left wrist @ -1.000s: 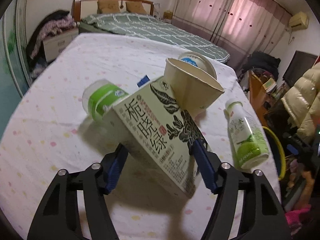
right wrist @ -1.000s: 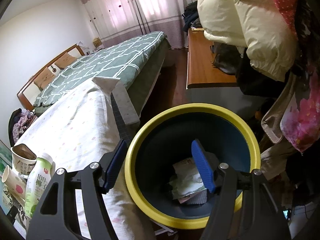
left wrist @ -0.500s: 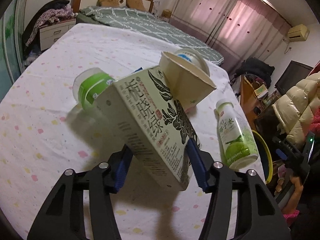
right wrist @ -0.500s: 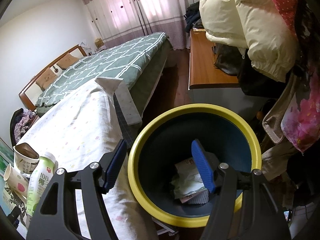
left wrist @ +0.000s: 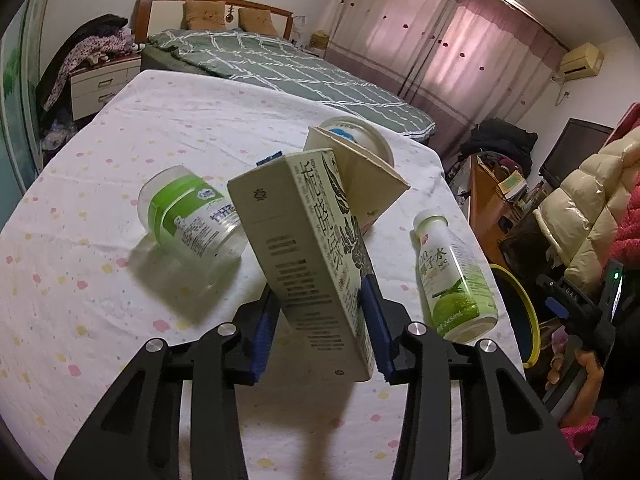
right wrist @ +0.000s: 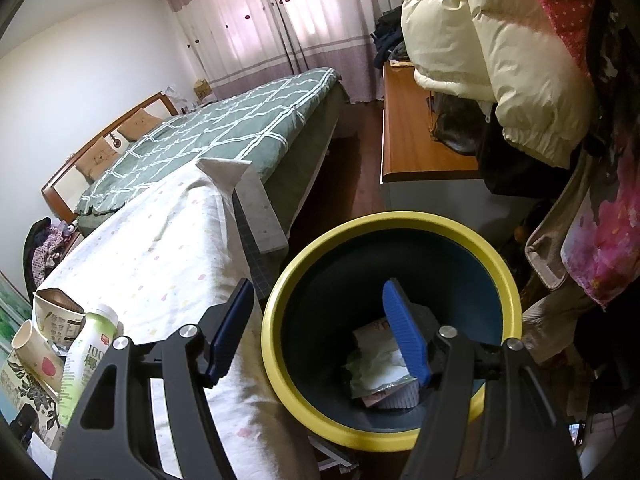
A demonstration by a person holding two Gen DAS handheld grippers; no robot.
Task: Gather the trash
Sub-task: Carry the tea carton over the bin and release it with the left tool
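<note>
- Closest to the left wrist camera, the left gripper [left wrist: 320, 320] has its blue pads [left wrist: 376, 326] pressed against both sides of a tea carton [left wrist: 308, 248], which is held tilted and lifted off the tablecloth [left wrist: 80, 300].
- Just left of the carton, a clear jar with a green label [left wrist: 188, 216] lies on its side on the cloth.
- To the right, a coconut-water bottle [left wrist: 452, 276] lies on the cloth near the table's edge, cap pointing away.
- Behind the carton, a tipped paper cup [left wrist: 368, 184] leans in front of a round white tub [left wrist: 356, 136]; whether they touch cannot be told.
- Beyond the table edge on the right, a sliver of the yellow-rimmed bin [left wrist: 524, 320] shows, with the other hand-held gripper beside it.
- Seen from the right wrist, the right gripper [right wrist: 320, 328] hangs with its jaws wide apart and nothing between them, one finger over the bin's [right wrist: 396, 224] mouth and the other over the tablecloth's edge.
- Down inside the bin lie crumpled paper and wrappers [right wrist: 380, 364].
- Farther off stand a bed with a green checked cover [right wrist: 224, 128] and pink curtains [right wrist: 288, 28].
</note>
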